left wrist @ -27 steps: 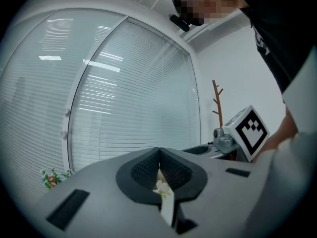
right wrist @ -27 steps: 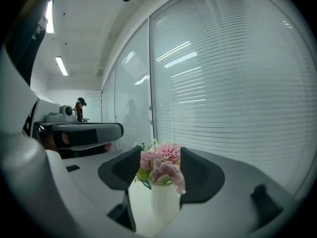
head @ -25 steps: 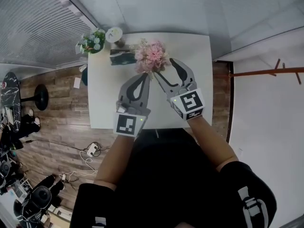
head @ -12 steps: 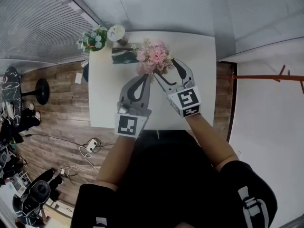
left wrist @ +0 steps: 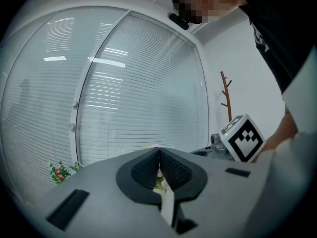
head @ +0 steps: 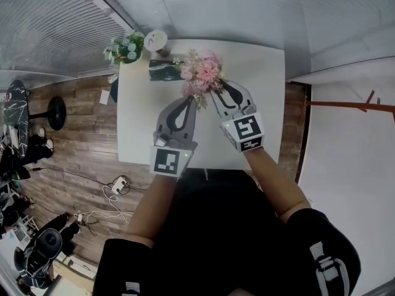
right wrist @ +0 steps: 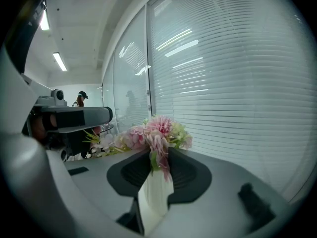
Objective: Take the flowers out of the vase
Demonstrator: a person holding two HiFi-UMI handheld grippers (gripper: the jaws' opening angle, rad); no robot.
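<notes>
A bunch of pink and pale flowers (head: 200, 73) stands at the middle of the white table (head: 259, 103); the blooms hide the vase in the head view. My right gripper (head: 219, 91) reaches in from the right. Its jaws have just been closing and now press on the stems under the blooms (right wrist: 157, 128). In its own view the right gripper (right wrist: 159, 157) shows white in the gap below the stems. My left gripper (head: 192, 100) points at the base of the bunch, pads together at the tips (left wrist: 158, 152). Whether it pinches anything I cannot tell.
A small pot of blue and white flowers (head: 126, 48), a white round object (head: 155, 40) and a dark object (head: 162, 73) sit at the table's far left corner. Window blinds run behind the table. A red-brown coat stand (head: 352, 106) is on the right.
The right gripper's jaws have narrowed from wide open to close round the flower stems, and the gripper has sunk a little. The left gripper has stayed put.
</notes>
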